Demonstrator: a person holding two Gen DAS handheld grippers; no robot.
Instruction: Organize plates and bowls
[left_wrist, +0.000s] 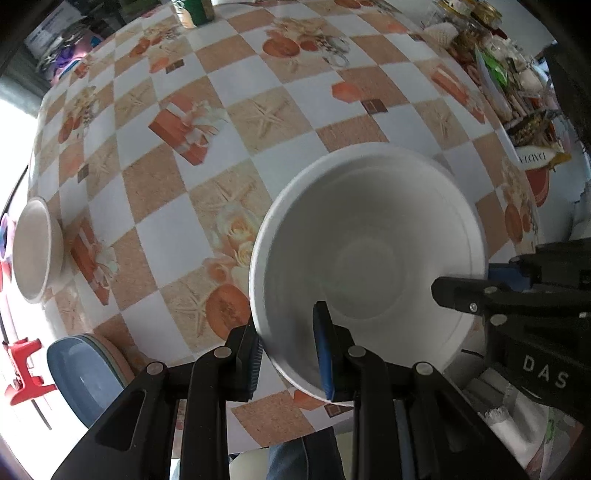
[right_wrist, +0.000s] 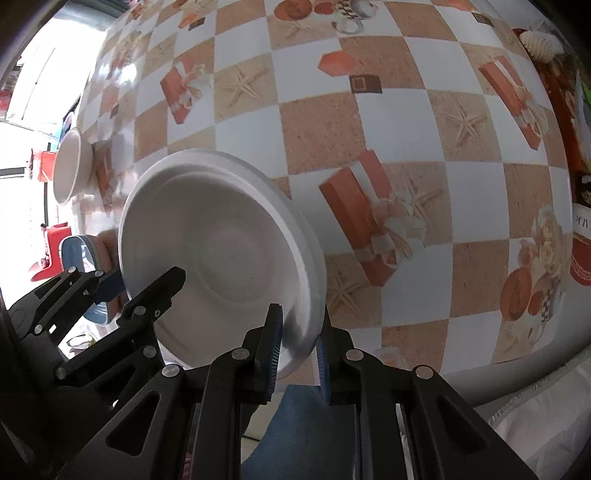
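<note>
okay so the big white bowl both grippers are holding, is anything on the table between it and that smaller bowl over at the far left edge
Nothing visible. The big white bowl, clamped at its rim by the left gripper and right gripper, has only bare checkered tablecloth between it and the smaller bowl. The blue plate stack sits nearer the table's edge.

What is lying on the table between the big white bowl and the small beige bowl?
Nothing: between the big white bowl and the small beige bowl only bare patterned tablecloth shows, clearest in the left wrist view.

A large white bowl (left_wrist: 369, 266) is held above the checked tablecloth (left_wrist: 229, 92), mouth up and tilted. A smaller cream bowl (left_wrist: 35, 254) stands upright near the table's left edge. Blue and pink plates (left_wrist: 86, 373) sit stacked at its near-left corner.
</note>
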